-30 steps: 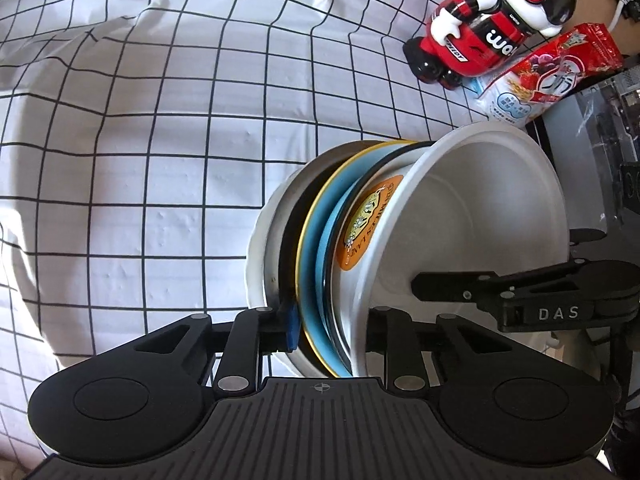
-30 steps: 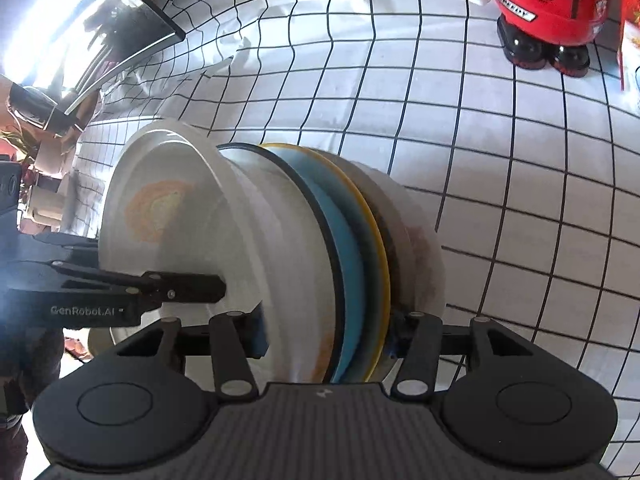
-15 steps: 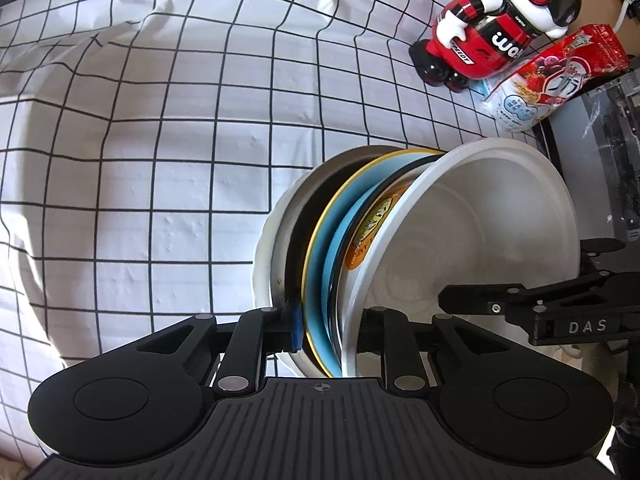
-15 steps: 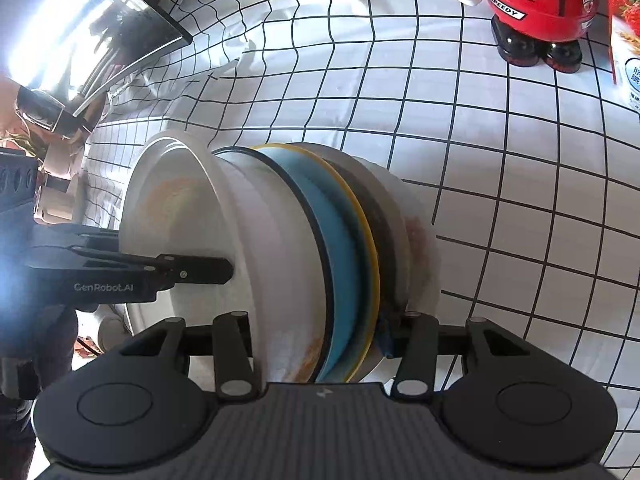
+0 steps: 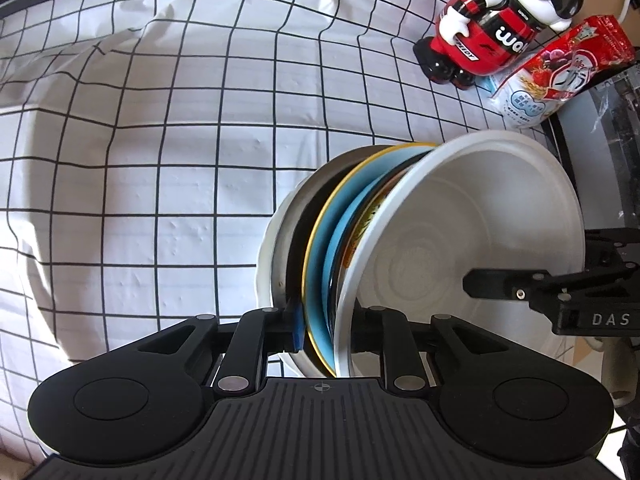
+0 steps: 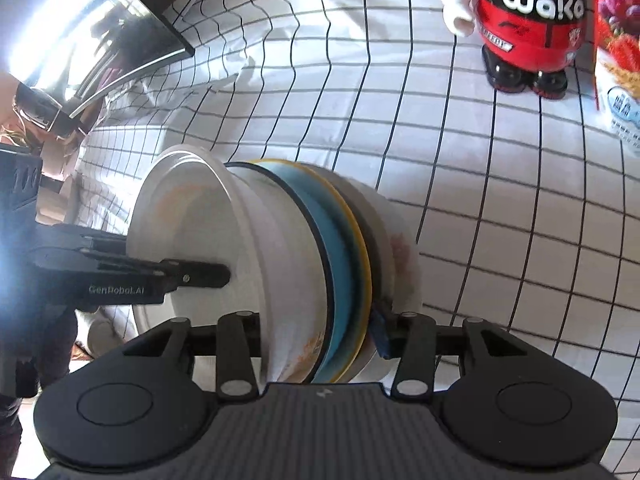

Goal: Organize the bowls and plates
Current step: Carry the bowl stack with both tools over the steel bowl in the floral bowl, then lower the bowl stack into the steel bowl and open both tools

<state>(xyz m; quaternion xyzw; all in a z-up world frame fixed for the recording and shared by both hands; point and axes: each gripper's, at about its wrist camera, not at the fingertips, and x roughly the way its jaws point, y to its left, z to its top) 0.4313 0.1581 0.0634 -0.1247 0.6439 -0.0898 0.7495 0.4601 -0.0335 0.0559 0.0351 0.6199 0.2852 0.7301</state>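
Observation:
A stack of dishes stands on edge above the chequered cloth (image 5: 160,160): a white bowl (image 5: 460,240), a blue plate with a yellow rim (image 5: 324,248), a dark plate (image 5: 298,240) and an outer white plate (image 5: 266,264). My left gripper (image 5: 328,322) is shut on the stack's near rim, one finger inside the bowl and the blue pad on the outer plates. From the other side my right gripper (image 6: 320,332) clamps the same stack, its jaws closing. Its blue pad presses the white plate (image 6: 404,256) and its other finger is inside the bowl (image 6: 192,208). Each gripper's finger shows in the other's view.
A red and black robot figure (image 5: 492,28) and a red snack bag (image 5: 560,76) stand at the cloth's far right. A shiny dark appliance (image 6: 80,40) sits at the far left of the right wrist view. A dark box (image 5: 600,140) borders the cloth on the right.
Both grippers' jaws have narrowed and the dishes are squeezed closer together. The bowl's printed side is now almost hidden behind the plates. Neither hand has shifted much.

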